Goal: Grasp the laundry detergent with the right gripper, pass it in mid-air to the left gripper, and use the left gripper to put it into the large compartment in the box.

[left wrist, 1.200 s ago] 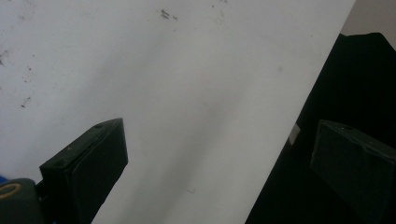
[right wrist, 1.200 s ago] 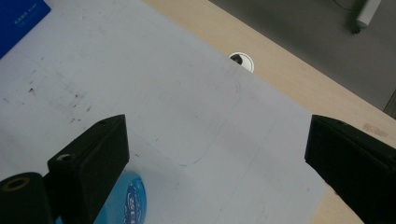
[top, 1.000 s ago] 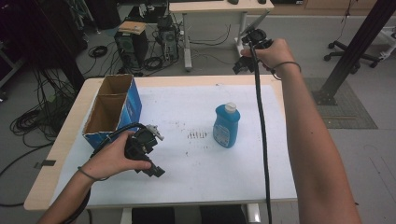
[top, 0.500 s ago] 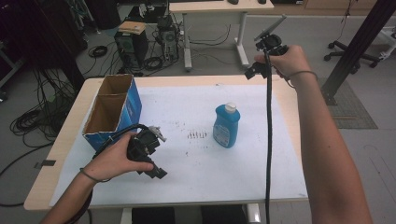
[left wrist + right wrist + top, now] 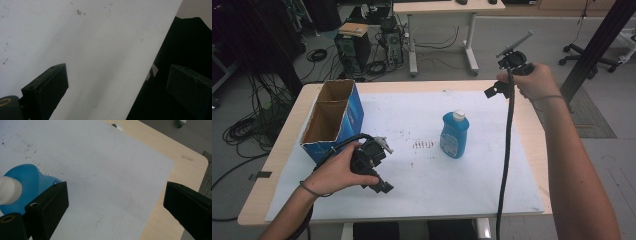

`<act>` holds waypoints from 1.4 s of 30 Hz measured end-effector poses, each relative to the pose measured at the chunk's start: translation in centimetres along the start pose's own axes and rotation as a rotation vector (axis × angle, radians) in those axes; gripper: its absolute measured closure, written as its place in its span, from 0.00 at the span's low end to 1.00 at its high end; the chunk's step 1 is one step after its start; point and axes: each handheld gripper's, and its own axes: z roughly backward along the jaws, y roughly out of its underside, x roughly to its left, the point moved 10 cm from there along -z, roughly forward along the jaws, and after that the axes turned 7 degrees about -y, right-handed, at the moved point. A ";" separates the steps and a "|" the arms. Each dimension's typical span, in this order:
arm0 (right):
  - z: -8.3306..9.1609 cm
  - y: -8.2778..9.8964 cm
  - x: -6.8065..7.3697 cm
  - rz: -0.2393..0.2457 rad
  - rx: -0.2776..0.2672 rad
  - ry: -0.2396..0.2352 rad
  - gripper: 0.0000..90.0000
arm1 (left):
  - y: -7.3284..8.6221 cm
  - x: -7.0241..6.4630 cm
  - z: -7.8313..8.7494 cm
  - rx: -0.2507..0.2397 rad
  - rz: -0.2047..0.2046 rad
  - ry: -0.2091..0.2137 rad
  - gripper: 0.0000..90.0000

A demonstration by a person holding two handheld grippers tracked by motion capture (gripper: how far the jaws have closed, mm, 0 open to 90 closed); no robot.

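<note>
A blue bottle (image 5: 455,136) with a white cap stands upright right of the middle of the white mat (image 5: 412,110). In the right gripper view the blue bottle (image 5: 27,178) sits at the left, partly behind the left jaw. My right gripper (image 5: 498,89) (image 5: 115,192) is held in the air over the table's far right part, open, with nothing between its jaws. My left gripper (image 5: 379,182) (image 5: 118,75) rests low over the mat near the front left, jaws open and empty, pointing at the mat's front edge.
An open blue cardboard box (image 5: 332,120) with two compartments stands at the table's left side, close to my left hand. Bare wood (image 5: 175,152) borders the mat on the right. A desk, computers and cables stand on the floor beyond the table.
My right hand has carried its gripper to the right and a little nearer over the far right of the table. The left hand and the bottle have stayed put.
</note>
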 end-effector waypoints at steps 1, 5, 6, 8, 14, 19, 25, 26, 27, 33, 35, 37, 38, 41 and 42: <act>0.0 0.1 0.0 0.000 0.000 0.000 0.07 | 0.0 0.0 0.0 0.002 0.002 0.000 0.05; -0.1 1.2 0.1 -0.001 -0.009 -0.007 0.07 | 0.1 -0.1 -0.1 0.002 0.002 -0.001 0.05; -0.1 1.2 0.1 -0.001 -0.009 -0.007 0.07 | 0.1 -0.1 -0.1 0.002 0.001 0.000 0.05; -0.1 1.8 0.3 0.002 -0.015 -0.008 0.07 | 0.1 -0.1 -0.1 0.002 0.001 0.000 0.05; -0.2 2.7 0.5 0.006 -0.023 -0.010 0.07 | 0.2 -0.1 -0.1 0.006 0.000 0.000 0.05; -0.5 3.6 0.8 0.005 -0.020 -0.016 0.07 | 0.2 -0.4 -0.2 0.010 0.000 0.003 0.05; -0.9 5.3 1.2 0.002 -0.021 -0.029 0.07 | 0.2 -0.6 -0.2 0.011 -0.004 0.007 0.05; -0.9 5.3 1.2 0.002 -0.021 -0.029 0.07 | 0.2 -0.6 -0.2 0.011 -0.004 0.007 0.05; -0.9 5.3 1.2 0.002 -0.021 -0.029 0.07 | 0.1 -0.6 -0.2 0.011 -0.005 0.007 0.05; -1.2 6.7 1.6 0.007 -0.013 -0.030 0.07 | 0.2 -0.7 -0.3 0.011 -0.006 0.011 0.05; -1.3 7.0 1.7 0.006 -0.012 -0.032 0.07 | 0.3 -0.8 -0.3 0.009 -0.002 0.016 0.05; -1.4 7.6 1.9 0.006 -0.016 -0.036 0.07 | 0.3 -0.8 -0.3 0.009 -0.002 0.016 0.05; -1.4 7.6 1.9 0.006 -0.016 -0.036 0.07 | 0.4 -0.7 -0.3 0.012 -0.005 0.012 0.05; -1.5 8.0 2.0 0.009 -0.016 -0.035 0.07 | 0.3 -0.7 -0.2 0.007 -0.002 0.009 0.05; -1.5 8.4 2.2 0.017 -0.016 -0.024 0.07 | 0.3 -0.7 -0.2 0.007 -0.001 0.009 0.05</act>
